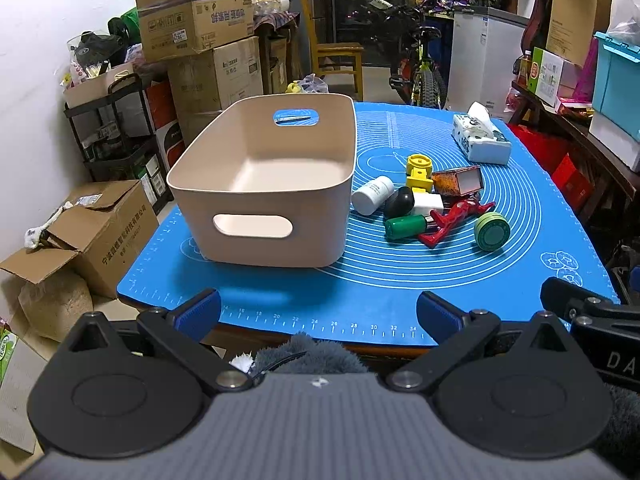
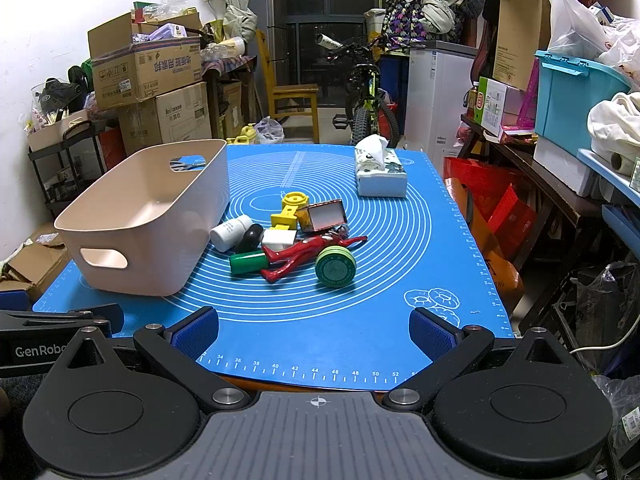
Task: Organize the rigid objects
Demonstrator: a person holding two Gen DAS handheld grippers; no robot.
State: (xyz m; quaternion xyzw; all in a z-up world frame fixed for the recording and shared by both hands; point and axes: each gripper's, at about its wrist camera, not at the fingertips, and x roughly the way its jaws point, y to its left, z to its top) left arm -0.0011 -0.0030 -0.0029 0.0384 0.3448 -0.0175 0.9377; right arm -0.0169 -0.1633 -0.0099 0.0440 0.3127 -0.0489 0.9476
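Observation:
A beige bin [image 1: 264, 216] [image 2: 136, 264] with cut-out handles stands empty on the left of the blue mat [image 1: 400, 280] [image 2: 320, 320]. Right of it lies a pile: a white bottle [image 1: 372, 195] [image 2: 230, 233], a black oval piece [image 1: 399, 202], a green bottle [image 1: 406, 228] [image 2: 247, 263], a red figure [image 1: 452, 220] [image 2: 304, 254], a green round tin [image 1: 491, 231] [image 2: 335, 266], a yellow toy [image 1: 419, 172] [image 2: 290, 210] and a small open box [image 1: 458, 181] [image 2: 322, 216]. My left gripper [image 1: 318, 312] and right gripper [image 2: 314, 330] hover open over the mat's near edge, holding nothing.
A tissue pack [image 1: 480, 140] [image 2: 380, 174] sits at the mat's far right. Scissors [image 2: 188, 166] show through the bin's far handle. Cardboard boxes [image 1: 196, 20] crowd the left, shelves and a blue crate [image 2: 572, 100] the right. A chair and bicycle [image 2: 368, 100] stand behind the table.

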